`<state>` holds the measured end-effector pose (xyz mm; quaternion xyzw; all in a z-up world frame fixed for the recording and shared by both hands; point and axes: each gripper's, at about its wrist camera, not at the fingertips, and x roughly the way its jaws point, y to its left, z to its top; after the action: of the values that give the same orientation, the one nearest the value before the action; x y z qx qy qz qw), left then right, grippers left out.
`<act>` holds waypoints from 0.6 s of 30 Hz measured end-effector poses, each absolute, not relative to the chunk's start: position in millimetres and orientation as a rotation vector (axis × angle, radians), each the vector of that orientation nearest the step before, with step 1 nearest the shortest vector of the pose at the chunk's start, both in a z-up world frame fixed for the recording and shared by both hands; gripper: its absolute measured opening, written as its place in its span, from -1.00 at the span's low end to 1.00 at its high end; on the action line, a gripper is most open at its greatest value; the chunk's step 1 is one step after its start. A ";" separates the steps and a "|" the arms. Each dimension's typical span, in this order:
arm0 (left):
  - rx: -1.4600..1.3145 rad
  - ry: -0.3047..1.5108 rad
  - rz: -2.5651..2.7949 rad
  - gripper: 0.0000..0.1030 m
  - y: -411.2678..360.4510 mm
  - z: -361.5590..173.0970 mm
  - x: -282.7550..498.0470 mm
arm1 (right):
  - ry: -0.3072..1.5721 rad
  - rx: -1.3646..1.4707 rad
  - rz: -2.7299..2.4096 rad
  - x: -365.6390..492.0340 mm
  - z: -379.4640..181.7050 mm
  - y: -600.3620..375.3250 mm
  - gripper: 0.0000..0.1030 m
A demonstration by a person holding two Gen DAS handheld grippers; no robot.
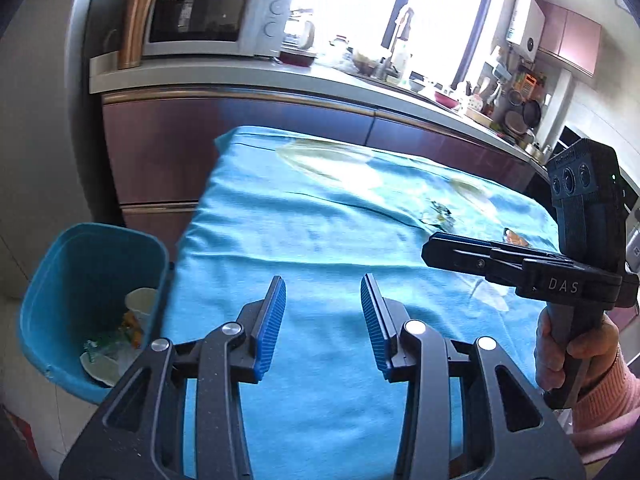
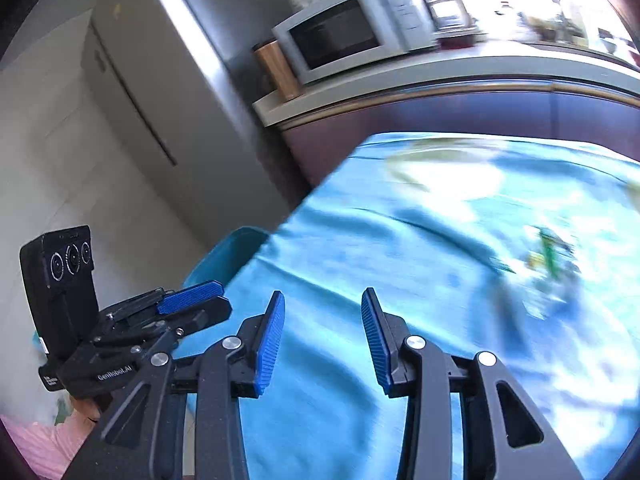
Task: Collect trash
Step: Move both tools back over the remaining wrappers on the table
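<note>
Jaws of both the left gripper (image 1: 323, 304) and right gripper (image 2: 323, 316) stand released, empty, ribbed blue pads apart. One crumpled wrapper (image 1: 439, 215) lies on the wrinkled blue-clothed worktop (image 1: 320, 240); one blue plastic bin (image 1: 68, 264) holds trash beside it.

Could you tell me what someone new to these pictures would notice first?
A bright blue cloth covers the table and fills both views, with a crumpled wrapper lying far out on it. Left of the table stands a blue bin already holding trash. Both the left gripper and right gripper hang over the cloth, open and empty.
</note>
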<state>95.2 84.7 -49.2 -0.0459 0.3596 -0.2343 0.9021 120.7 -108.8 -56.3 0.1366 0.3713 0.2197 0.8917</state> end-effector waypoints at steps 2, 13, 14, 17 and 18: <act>-0.086 0.751 -0.528 -0.25 62.3 -49.7 97.1 | 0.764 0.304 0.398 110.8 -58.6 -132.6 -0.27; -0.071 0.829 -0.685 -0.20 -41.0 -54.3 121.6 | 0.701 0.398 0.101 71.5 -65.5 -264.3 -0.14; -0.071 0.837 -0.698 -0.18 -49.0 -55.2 124.1 | 0.696 0.406 0.078 68.3 -65.7 -275.2 -0.12; -0.065 0.860 -0.699 -0.13 -64.2 -59.8 133.2 | 0.683 0.418 0.003 62.1 -66.1 -303.2 0.02; -0.067 0.869 -0.701 -0.13 -68.7 -61.6 136.6 | 0.678 0.426 -0.016 60.2 -66.7 -312.5 0.02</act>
<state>136.6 -68.7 -61.6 -0.0316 0.4124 -0.3325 0.8476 60.2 -312.5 -66.7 0.2074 0.3301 -0.0076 0.9208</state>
